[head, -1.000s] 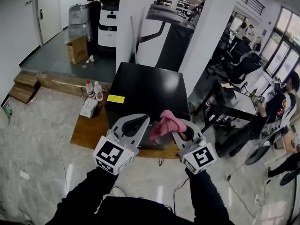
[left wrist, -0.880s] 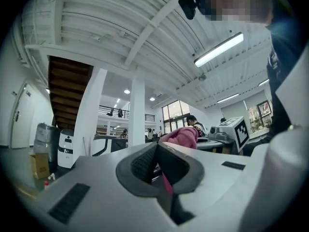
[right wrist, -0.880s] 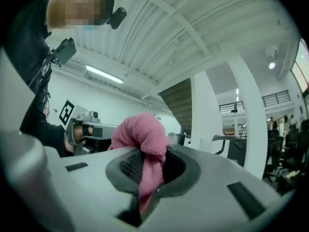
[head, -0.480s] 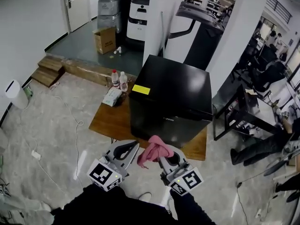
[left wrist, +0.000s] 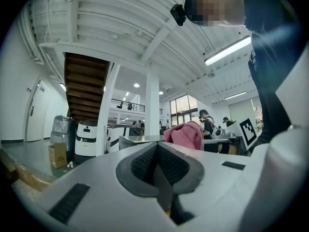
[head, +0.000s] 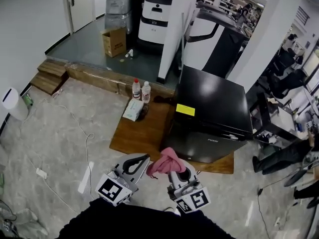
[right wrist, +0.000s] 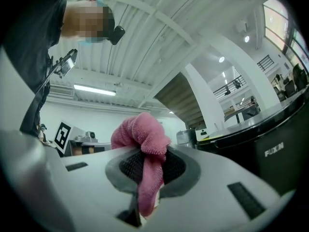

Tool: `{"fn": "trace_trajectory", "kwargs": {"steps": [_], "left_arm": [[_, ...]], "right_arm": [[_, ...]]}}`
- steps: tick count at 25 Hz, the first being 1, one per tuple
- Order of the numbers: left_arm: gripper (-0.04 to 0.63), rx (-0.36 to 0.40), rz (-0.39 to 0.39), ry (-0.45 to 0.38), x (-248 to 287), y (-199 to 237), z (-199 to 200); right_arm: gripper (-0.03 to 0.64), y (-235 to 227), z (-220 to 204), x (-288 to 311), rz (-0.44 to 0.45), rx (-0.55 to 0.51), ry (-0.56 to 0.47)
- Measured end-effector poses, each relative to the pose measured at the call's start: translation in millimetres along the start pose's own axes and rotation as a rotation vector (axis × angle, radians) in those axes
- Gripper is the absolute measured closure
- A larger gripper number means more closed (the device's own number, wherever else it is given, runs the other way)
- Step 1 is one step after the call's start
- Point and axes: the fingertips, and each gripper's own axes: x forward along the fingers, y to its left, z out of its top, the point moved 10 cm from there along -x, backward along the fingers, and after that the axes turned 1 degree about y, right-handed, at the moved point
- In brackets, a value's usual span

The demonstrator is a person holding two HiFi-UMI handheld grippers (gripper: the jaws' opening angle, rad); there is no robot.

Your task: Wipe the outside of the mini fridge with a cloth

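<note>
Pink cloth, black mini fridge with yellow sticker.

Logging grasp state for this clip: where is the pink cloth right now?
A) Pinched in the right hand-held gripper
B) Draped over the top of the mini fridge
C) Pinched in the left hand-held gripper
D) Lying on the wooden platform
A: the right gripper view shows the pink cloth clamped between the jaws of the right hand-held gripper, while the left hand-held gripper is shut on nothing.
</note>
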Motion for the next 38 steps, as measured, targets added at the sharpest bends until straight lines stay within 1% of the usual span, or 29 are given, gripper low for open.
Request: {"fn": "trace_trajectory", "kwargs": {"steps": [2,7,10,14,17,20,23,26,30,34,38], "left_arm": [[0.591,-0.005,-0.021,0.009,-14,39,-4],[0.591,-0.019,-0.037,0.004,-43,123,-6],[0.591,-0.031,-0.045,0.004,-48,159,-10],[0.591,-0.055,-0.052,0.013,-43,195,-19],[0.591,-0.051,-0.059,0.006,-26,225,-18],[0.591,-0.013,-0.058,-0.018,-3,249,-11],[0.591,0.003,-0.061,-0.022,21,266,-4],[0.591,0.023,-0.06,-0.047,46,288,2],[0.591,0.036,-0.066,-0.037,76,311,0],[0.591,0.05,-0.111,-0.026,110,337,-3],[0.591,0.05,-0.19,-0.039,154,374,-8]], "right_arm": [[0.568,15,-12,34,-0.022,-0.011,-0.002],[0.568,50,-34,106,-0.094,-0.031,0.024],[0.568,59,-46,139,-0.116,-0.033,0.044],[0.569,55,-59,174,-0.126,-0.026,0.061],[0.569,40,-64,202,-0.132,-0.017,0.039],[0.569,19,-67,227,-0.136,-0.008,0.028],[0.569,-2,-70,249,-0.143,0.029,0.015],[0.568,-21,-73,269,-0.153,0.072,-0.006],[0.568,-47,-79,289,-0.184,0.121,-0.042],[0.569,-75,-82,312,-0.254,0.165,-0.089],[0.569,-105,-90,335,-0.355,0.247,-0.14]]}}
